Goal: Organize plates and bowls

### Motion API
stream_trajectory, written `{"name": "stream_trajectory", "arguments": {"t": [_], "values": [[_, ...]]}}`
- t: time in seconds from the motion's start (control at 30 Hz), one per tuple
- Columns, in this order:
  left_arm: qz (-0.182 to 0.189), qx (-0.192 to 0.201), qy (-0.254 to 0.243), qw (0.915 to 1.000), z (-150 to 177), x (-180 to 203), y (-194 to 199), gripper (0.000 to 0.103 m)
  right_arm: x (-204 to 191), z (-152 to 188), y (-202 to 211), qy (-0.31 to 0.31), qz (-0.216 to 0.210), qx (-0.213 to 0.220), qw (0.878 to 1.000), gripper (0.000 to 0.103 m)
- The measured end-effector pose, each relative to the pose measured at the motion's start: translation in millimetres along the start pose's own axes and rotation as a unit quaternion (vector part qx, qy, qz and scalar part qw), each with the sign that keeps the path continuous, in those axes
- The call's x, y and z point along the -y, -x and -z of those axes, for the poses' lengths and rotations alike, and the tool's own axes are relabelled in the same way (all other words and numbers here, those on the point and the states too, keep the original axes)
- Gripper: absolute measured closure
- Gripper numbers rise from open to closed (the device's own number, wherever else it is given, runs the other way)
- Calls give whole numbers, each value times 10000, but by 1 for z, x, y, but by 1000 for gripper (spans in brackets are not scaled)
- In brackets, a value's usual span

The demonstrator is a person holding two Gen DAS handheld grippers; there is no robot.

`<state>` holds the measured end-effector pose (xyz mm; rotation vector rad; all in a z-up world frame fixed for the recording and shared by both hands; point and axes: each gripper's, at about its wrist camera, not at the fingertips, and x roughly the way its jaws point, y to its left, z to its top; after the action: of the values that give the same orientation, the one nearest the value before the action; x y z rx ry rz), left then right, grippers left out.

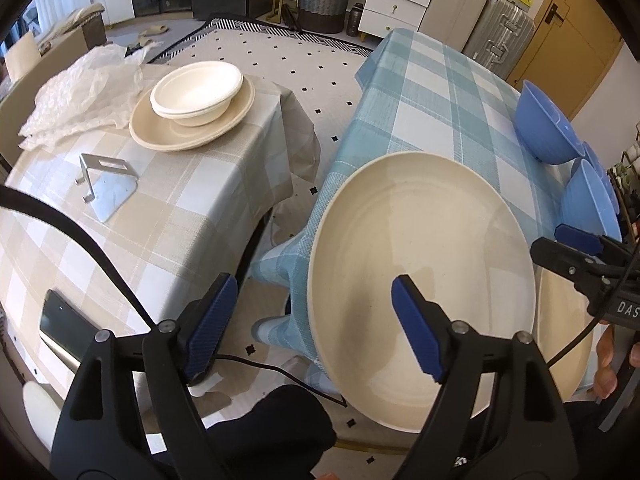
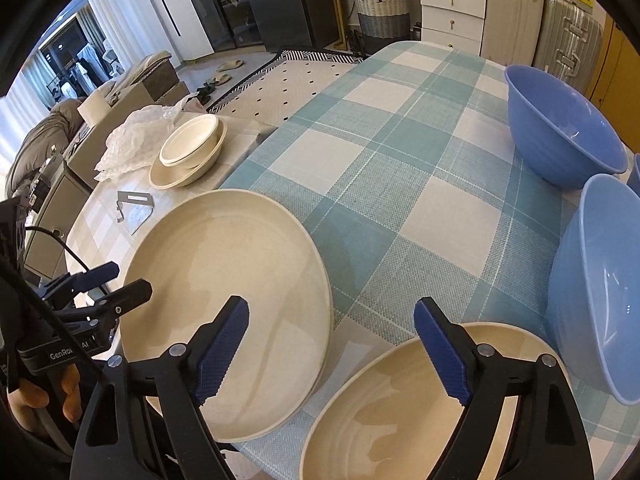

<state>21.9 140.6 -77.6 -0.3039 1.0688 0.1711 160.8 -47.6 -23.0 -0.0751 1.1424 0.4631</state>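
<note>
Item 1, far left: the beige-checked counter (image 1: 100, 216) is carrying crumpled plastic wrap (image 1: 76, 92), a bent metal stand (image 1: 106, 184), and a phone (image 1: 66, 324) near its front edge. Beside the wrap, a cream plate (image 1: 160, 132) is sitting with stacked white bowls (image 1: 196, 92) nested on it.

Item 2: your left tongs (image 1: 312, 328) are hanging open, gripping nothing. One pad (image 1: 212, 320) is sitting over the gap between the two counters; the other pad (image 1: 416, 332) is showing in front of the large cream plate (image 1: 420, 240).

Item 3, the task's piece: that large cream plate is round, pale and glossy, with a shallow raised rim. It is lying at the near left corner of the blue-checked counter (image 2: 400, 160), its edge overhanging toward the gap.

Item 4: a second cream plate (image 2: 380, 420), slightly tanner inside, is lying just beside it at the front edge.

Item 5: your right tongs (image 2: 332, 352) are standing open and empty, one pad over each plate.

Item 6, far right: two blue bowls, one (image 2: 560, 132) farther back, one (image 2: 600, 288) nearer, are resting tilted against the counter's right side.
</note>
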Motion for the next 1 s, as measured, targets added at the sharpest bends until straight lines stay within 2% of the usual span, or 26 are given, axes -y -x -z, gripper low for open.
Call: {"name": "stream_trajectory", "arguments": {"t": [0.67,0.8,0.9,1.0], "values": [[237,-197,29,9995,-1,3,-12,28,-4,-8,-30,29,-76,-290,9995,18],[216,-266,-20,9994,0,7,-17,31,-4,-9,-35,46,-143,-339,9993,26],[262,-347,-48,9990,0,10,-21,39,-8,-8,-40,189,-72,-400,9990,30],[271,-393,-94,9988,1,13,-23,52,-7,-7,-47,129,-263,-544,9981,51]]}}
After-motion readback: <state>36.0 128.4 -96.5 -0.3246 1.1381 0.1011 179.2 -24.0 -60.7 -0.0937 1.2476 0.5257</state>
